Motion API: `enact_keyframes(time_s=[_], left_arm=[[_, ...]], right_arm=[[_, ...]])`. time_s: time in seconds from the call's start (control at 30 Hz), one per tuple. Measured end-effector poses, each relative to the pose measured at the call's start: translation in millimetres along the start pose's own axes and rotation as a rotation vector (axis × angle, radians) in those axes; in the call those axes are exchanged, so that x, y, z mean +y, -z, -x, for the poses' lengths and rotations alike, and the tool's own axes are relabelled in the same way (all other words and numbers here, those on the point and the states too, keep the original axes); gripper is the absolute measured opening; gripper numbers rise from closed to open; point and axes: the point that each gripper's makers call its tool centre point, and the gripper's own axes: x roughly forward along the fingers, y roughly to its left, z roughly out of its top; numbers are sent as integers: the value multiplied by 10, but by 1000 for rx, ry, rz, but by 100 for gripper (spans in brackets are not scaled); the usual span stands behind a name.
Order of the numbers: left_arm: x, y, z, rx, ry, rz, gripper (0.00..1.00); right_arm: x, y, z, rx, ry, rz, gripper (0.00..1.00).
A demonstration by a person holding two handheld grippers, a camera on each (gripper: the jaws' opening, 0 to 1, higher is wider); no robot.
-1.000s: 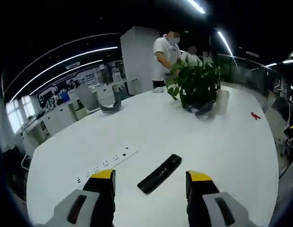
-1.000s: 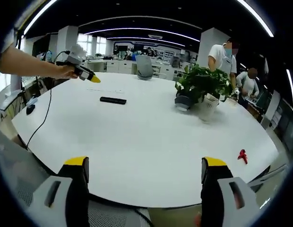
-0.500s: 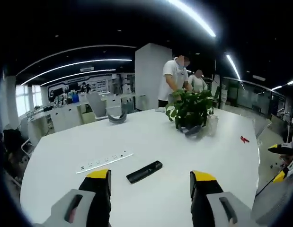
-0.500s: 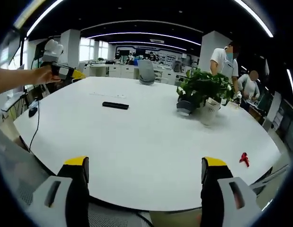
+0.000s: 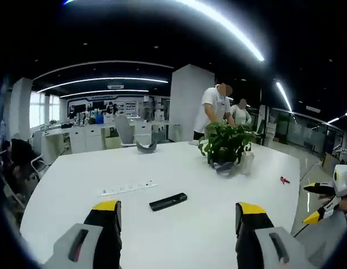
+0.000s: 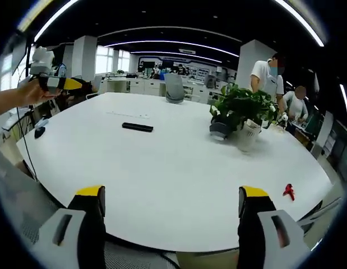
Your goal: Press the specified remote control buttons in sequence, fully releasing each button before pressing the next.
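Observation:
A slim black remote control (image 5: 168, 201) lies flat on the big white table (image 5: 78, 190); in the right gripper view the remote (image 6: 137, 127) is far off on the table's left part. My left gripper (image 5: 179, 216) stands open well short of the remote, with nothing between its yellow-tipped fingers. In the right gripper view the left gripper (image 6: 56, 84) shows at the far left, held by a hand, off the table's edge. My right gripper (image 6: 172, 202) is open over the near table edge, empty. The right gripper's yellow tips (image 5: 313, 202) enter the left gripper view from the right.
A potted plant (image 6: 240, 106) with a white cup and a dark object stands at the table's back right. A white power strip (image 5: 128, 188) lies beyond the remote. A small red object (image 6: 287, 191) rests near the right edge. Two people stand behind the plant; a cable (image 6: 22, 162) hangs at left.
My left gripper has drawn back and away from the remote, which now looks smaller and farther. The right gripper has stayed nearly still.

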Motion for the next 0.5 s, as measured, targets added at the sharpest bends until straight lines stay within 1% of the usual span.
enact_keyframes(time_s=[0.07,0.13,0.2,0.27,0.33,0.37,0.4,0.43,0.47,0.5], left_arm=[[11,18,76,-10,-17,23,99],[29,5,163,-39,-48,61,100],[-4,13,275,-50,-52,49,100],[17,43,402,-52,-97,23,100],[-24,91,537,-51,-106,25,100],[-17,116,597,-53,-123,35,100],[0,153,675,-64,-154,59,100],[-2,195,730,-66,-166,66,100],[17,233,786,-67,-192,70,100],[33,275,868,-82,-223,64,100]], right_arm=[[10,-28,9,-17,-6,-6,100],[9,-29,10,-19,-6,-7,100],[15,-30,12,-20,-9,-5,100],[17,-46,20,-30,-10,-5,100],[18,-62,28,-40,-12,-7,100],[15,-60,28,-39,-10,-5,100],[11,-50,26,-34,-8,-2,100],[15,-46,26,-32,-11,1,100],[18,-48,27,-32,-12,1,100],[12,-63,31,-42,-9,2,100]])
